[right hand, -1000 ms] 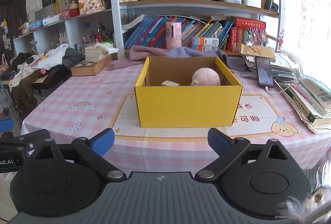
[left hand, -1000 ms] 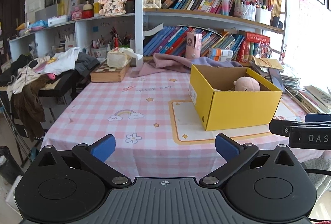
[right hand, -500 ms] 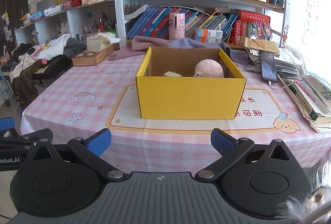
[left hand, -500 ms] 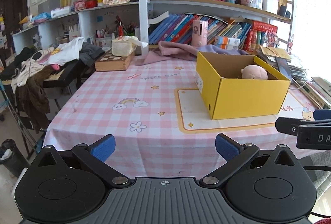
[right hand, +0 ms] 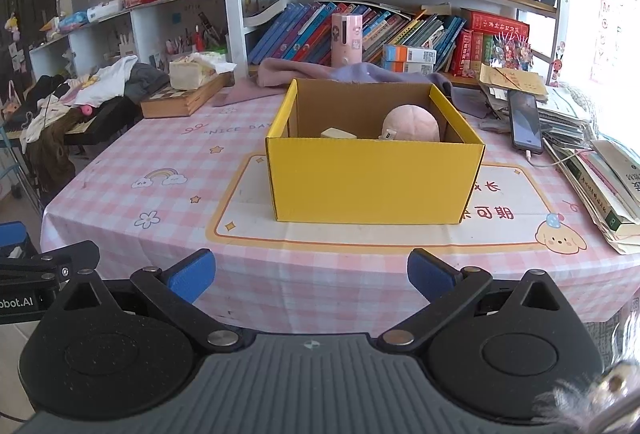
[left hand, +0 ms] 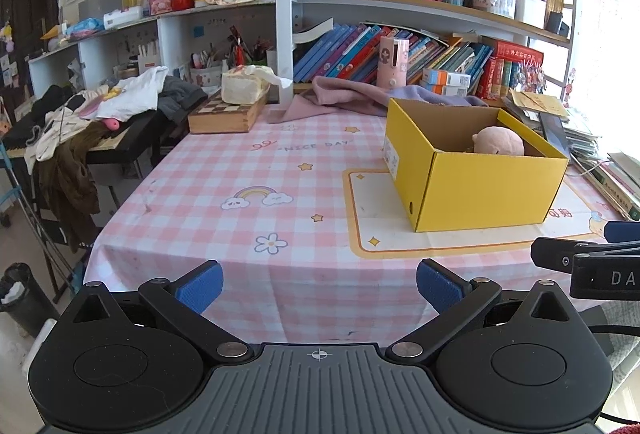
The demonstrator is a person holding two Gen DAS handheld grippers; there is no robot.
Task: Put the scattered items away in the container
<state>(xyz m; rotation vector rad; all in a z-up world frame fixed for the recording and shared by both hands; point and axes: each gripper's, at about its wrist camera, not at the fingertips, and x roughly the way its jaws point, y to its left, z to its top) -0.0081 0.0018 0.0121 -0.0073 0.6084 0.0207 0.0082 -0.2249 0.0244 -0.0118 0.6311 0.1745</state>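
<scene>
A yellow cardboard box (right hand: 374,181) (left hand: 486,187) stands on a cream mat on the pink checked tablecloth (left hand: 256,169). Inside it lie a pink plush toy (right hand: 410,123) (left hand: 499,141) and a small cream block (right hand: 338,133). My right gripper (right hand: 311,274) hangs open in front of the table's near edge, facing the box, nothing between its blue pads. My left gripper (left hand: 319,284) is open too, off the near edge and left of the box, with nothing between its fingers. The right gripper's side shows at the right edge of the left wrist view.
A wooden chessboard box (left hand: 224,115) with a tissue pack sits at the table's back left. Pink and purple cloths (right hand: 360,73) lie behind the box. A phone (right hand: 526,121) and stacked books (right hand: 600,177) crowd the right side. Bookshelves rise behind; a clothes-covered bench (left hand: 100,113) stands left.
Both views have tilted down slightly and drawn back a little from the table. The right gripper's jaws widened a touch. The box and its contents have not moved.
</scene>
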